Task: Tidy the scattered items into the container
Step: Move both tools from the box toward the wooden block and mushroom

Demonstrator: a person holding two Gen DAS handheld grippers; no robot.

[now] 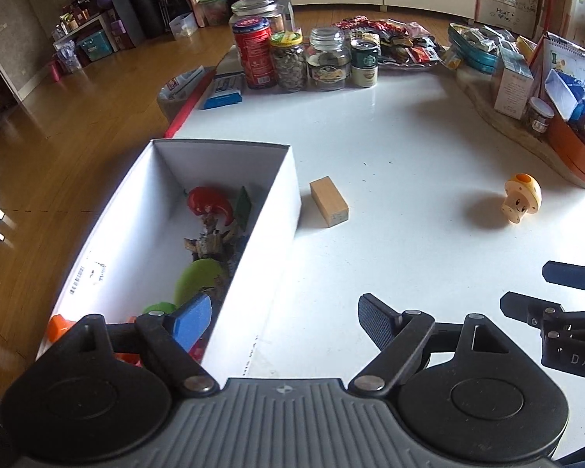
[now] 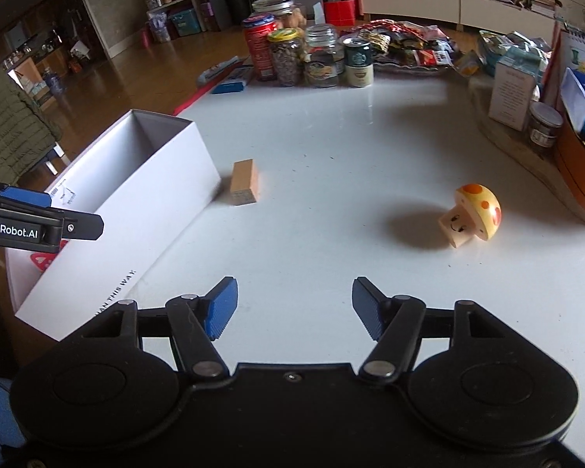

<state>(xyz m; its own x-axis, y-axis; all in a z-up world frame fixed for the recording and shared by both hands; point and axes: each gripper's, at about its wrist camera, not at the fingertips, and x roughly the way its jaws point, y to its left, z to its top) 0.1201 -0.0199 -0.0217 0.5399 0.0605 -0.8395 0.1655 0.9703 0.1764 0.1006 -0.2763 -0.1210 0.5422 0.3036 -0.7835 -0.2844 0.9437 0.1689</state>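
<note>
Left gripper (image 1: 282, 321): one, jaws spread wide, nothing between them; its left blue pad (image 1: 193, 321) hangs over the near end of the box, its right pad over bare table.

Right gripper (image 2: 294, 308): one, jaws parted to a middling gap, empty, above bare table (image 2: 331, 148).

White box (image 1: 280, 199): one, open-topped, long, at the table's left edge. Contents: one red pepper-shaped toy (image 1: 206, 202), one light-green disc (image 1: 198, 279), one dark jumbled figure, plus further coloured pieces too hidden to count.

Wooden block (image 1: 328, 202): one, lying on the table just beside the box's far right corner, not touching it.

Mushroom toy (image 2: 473, 214): one, yellow cap with orange spots, tilted, well apart from the box, on the right.

Jars and tins (image 1: 288, 58): about six, clustered at the far edge.
</note>
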